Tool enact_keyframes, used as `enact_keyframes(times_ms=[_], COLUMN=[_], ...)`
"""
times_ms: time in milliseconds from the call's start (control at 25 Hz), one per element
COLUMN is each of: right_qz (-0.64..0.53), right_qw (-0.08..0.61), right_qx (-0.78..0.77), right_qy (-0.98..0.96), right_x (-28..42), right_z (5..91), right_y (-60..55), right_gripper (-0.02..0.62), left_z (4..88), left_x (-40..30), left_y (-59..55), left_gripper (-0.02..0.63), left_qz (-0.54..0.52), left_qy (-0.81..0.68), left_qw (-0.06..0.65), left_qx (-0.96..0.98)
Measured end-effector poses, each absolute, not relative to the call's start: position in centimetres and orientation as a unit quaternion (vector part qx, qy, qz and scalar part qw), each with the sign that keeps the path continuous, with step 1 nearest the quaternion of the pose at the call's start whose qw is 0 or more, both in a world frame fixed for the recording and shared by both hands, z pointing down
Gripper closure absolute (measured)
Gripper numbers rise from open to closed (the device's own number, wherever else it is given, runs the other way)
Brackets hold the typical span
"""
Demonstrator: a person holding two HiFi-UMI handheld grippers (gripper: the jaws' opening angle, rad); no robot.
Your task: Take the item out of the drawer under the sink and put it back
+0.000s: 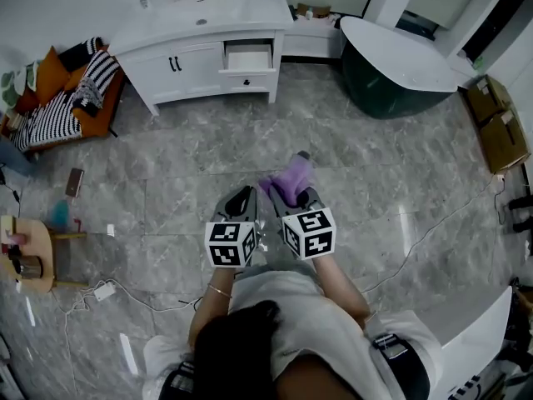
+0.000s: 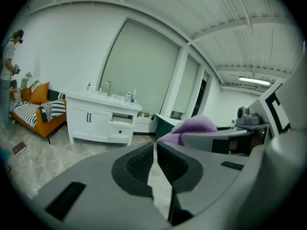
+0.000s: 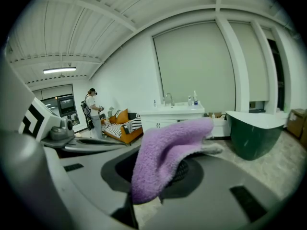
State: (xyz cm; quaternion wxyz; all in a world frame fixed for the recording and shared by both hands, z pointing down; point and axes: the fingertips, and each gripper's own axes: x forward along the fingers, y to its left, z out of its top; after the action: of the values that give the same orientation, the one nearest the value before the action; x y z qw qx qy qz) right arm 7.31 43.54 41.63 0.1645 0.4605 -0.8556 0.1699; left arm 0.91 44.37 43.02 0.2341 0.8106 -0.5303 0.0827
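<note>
While the person stands on the grey marble floor (image 1: pixel 166 165), well apart from the sink cabinet, both grippers are held side by side in front of the body.

Right gripper (image 3: pixel 160 176): jaws clamped on a purple cloth (image 3: pixel 165 147). The cloth is pinched between the pads. Its free end folds up and over toward the right jaw, and a short flap hangs below the pads. In the head view it shows as a purple bunch at the jaw tips.

Left gripper (image 2: pixel 154 157): jaws together, pads meeting at the tips, nothing between them. The purple seen just past its tips is the cloth in the other gripper.

White sink cabinet (image 1: pixel 191 61) against the far wall. Its worktop carries a basin with a tap (image 1: pixel 200 11) and a few bottles. Upper right drawer (image 1: pixel 248 57) is pulled out, and its inside shows white. The drawer below it is shut.

Dark green bathtub (image 1: pixel 391 73) to the right of the cabinet. Orange sofa (image 1: pixel 62 98) with striped cushions to its left.

A second person (image 3: pixel 93 111) stands near the sofa, seen in both gripper views.
</note>
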Motion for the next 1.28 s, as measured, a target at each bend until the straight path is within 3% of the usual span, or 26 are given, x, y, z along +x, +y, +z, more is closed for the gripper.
enact_keyframes(times_ms=[1280], right_qz=[0.167], right_qw=[0.167], right_qx=[0.439], right_qy=[-0.867], right_x=[5.4], right_z=[42.0], right_y=[36.6], right_gripper=[0.482], left_z=[44.1], left_x=[-0.9], left_y=[38.6], left_gripper=[0.581], left_qz=[0.078], left_qy=[-0.538], left_qw=[0.251], left_qx=[0.801])
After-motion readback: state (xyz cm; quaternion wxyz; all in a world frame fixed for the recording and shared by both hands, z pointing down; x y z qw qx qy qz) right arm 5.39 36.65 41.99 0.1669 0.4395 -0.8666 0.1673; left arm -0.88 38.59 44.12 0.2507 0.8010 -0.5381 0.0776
